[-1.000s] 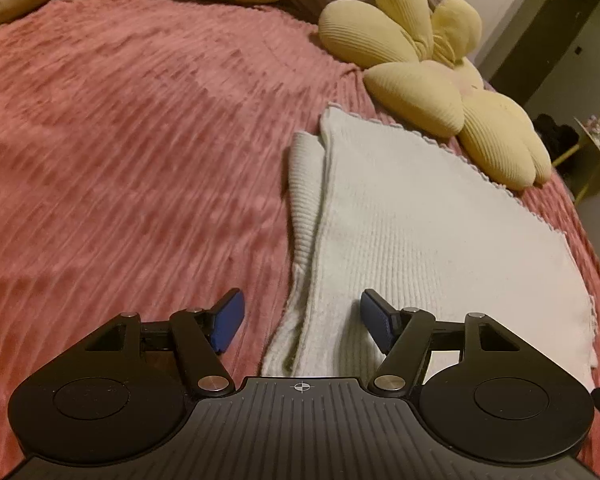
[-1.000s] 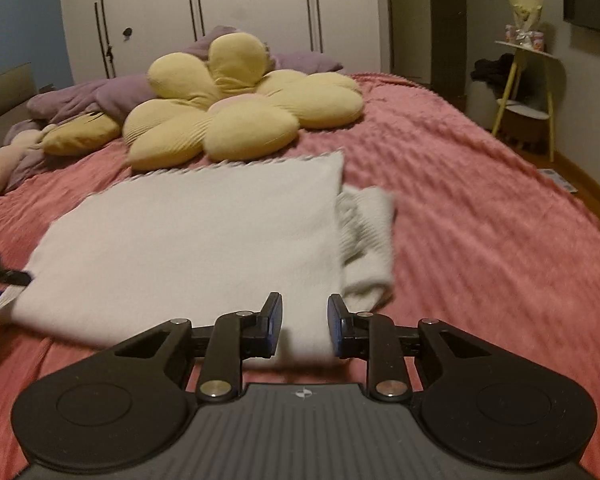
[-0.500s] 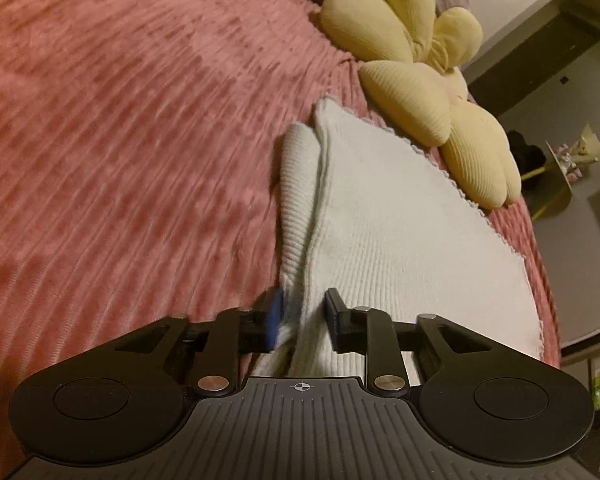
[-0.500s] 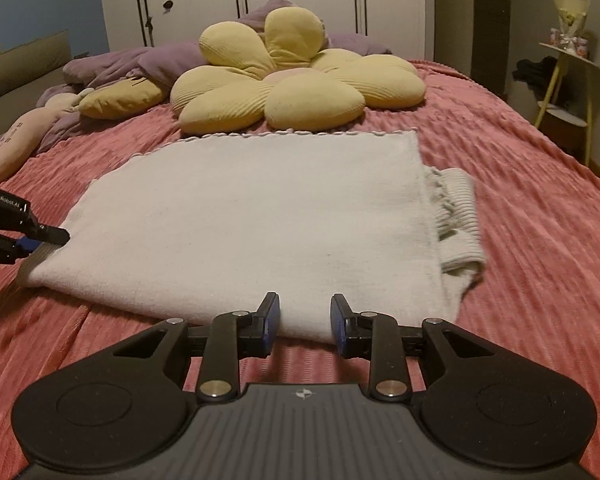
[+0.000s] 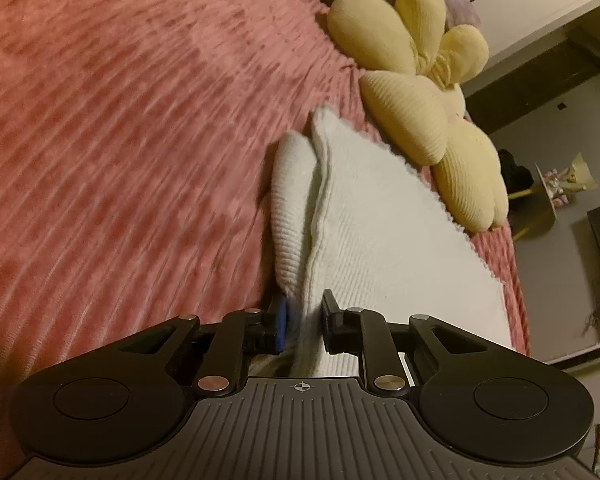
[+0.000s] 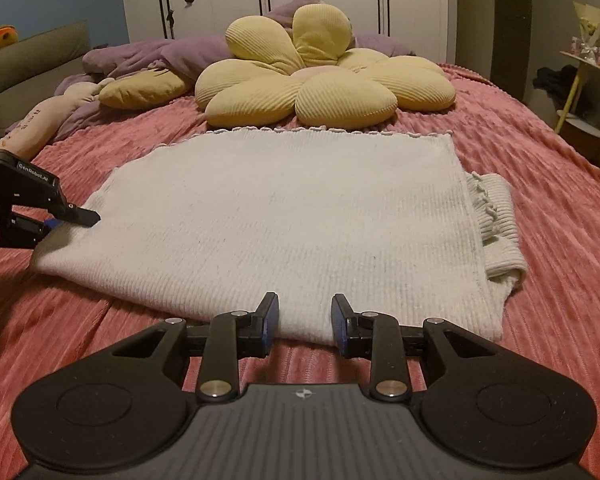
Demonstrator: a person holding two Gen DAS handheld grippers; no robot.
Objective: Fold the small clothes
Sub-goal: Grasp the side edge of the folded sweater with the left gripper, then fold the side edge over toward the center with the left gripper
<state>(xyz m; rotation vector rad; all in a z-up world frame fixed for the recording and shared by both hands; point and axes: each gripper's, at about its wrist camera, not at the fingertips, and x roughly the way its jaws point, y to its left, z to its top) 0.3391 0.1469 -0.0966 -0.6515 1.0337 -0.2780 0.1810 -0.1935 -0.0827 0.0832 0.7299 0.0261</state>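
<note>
A white knit garment (image 6: 280, 208) lies flat on the pink bedspread (image 6: 540, 160), with a folded sleeve (image 6: 496, 220) sticking out at its right side. My left gripper (image 5: 303, 324) is at the garment's (image 5: 380, 240) near corner beside the sleeve (image 5: 292, 200). Its jaws are closing, and the cloth fills the gap between the pads. In the right wrist view the left gripper (image 6: 76, 220) pinches the garment's left corner. My right gripper (image 6: 305, 316) hovers at the middle of the near edge, jaws a little apart, gripping nothing.
A yellow flower cushion (image 6: 324, 88) lies just beyond the garment's far edge, also in the left wrist view (image 5: 412, 120). Purple bedding (image 6: 148, 56) and a soft toy (image 6: 40, 120) are at the back left. A yellow side table (image 6: 584, 92) stands right of the bed.
The left jaws went from wide open to closed around the garment's corner, and that view rolled. My right gripper slid left along the near edge, from by the sleeve to the middle.
</note>
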